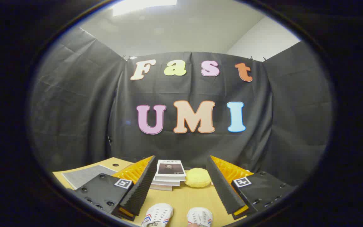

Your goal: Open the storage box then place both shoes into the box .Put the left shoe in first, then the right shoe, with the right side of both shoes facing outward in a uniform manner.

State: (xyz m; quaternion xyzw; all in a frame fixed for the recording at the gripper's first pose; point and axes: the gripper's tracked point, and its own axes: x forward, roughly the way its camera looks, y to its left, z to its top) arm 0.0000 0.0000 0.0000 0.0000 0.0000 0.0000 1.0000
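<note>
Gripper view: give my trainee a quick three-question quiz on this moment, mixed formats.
1. True or false: the tongs are shut on a shoe.
2. What lies beyond the tongs beside the stack of books? A) yellow round cushion B) a mug C) a lamp
3. Fill in: the two white shoes sit on the ____ between the fingers.

Key: 1 false, the tongs are open and hold nothing. 2 A, the yellow round cushion. 3 table.

Two white shoes sit at the bottom centre of the frame on the wooden tabletop: left shoe [158, 215] and right shoe [199, 217], side by side, slightly apart, toes pointing away, red-and-blue chevron stripes on their sides
</note>
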